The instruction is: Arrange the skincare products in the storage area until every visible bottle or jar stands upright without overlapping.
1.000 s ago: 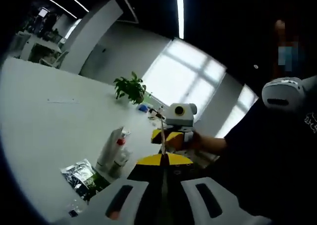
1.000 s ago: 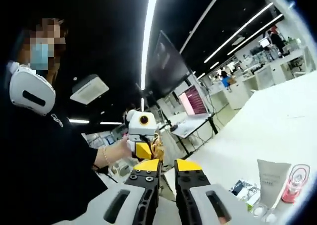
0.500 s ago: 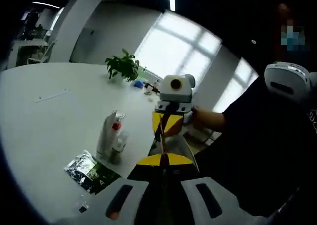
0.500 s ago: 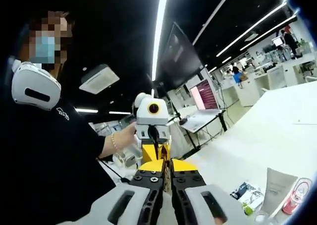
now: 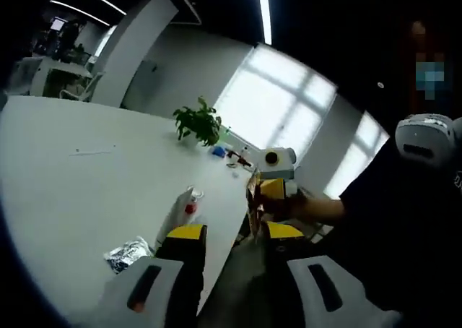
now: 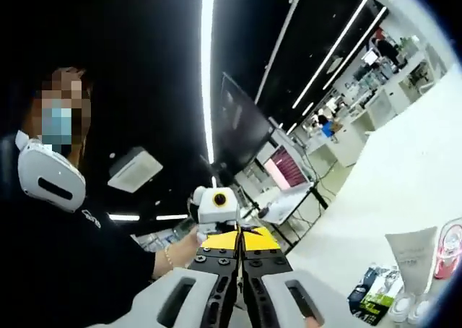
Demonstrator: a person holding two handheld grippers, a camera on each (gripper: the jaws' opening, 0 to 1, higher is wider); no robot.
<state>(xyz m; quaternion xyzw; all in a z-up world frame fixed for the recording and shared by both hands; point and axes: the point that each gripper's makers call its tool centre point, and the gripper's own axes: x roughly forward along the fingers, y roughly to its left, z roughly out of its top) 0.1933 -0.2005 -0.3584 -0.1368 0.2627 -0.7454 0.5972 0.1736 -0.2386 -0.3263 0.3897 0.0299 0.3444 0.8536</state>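
Skincare cluster sits near the white table's (image 5: 65,191) edge: in the left gripper view, a white squeeze tube (image 5: 177,211) stands cap-down and upright, with a small red-capped bottle (image 5: 190,206) just beside it and a crinkled silver sachet (image 5: 127,254) lying flat on the table closer to the camera. In the right gripper view the same white tube (image 6: 411,259) is upright, a pink-red bottle (image 6: 447,250) is beside it at the frame edge, two small round-capped jars (image 6: 404,308) stand at the tube's base, and a dark and green packet (image 6: 374,293) lies flat next to them. Left gripper (image 5: 229,235) has its yellow-tipped jaws spread wide, with nothing between them, held off the table edge. Right gripper (image 6: 239,240) has its jaws closed together, nothing gripped that I can see, raised and pointing away from the products. Each gripper is visible in the other's view, held in a hand (image 5: 285,205) of the person in a dark top. A potted green plant (image 5: 198,123) stands farther back on the table, with windows behind it.
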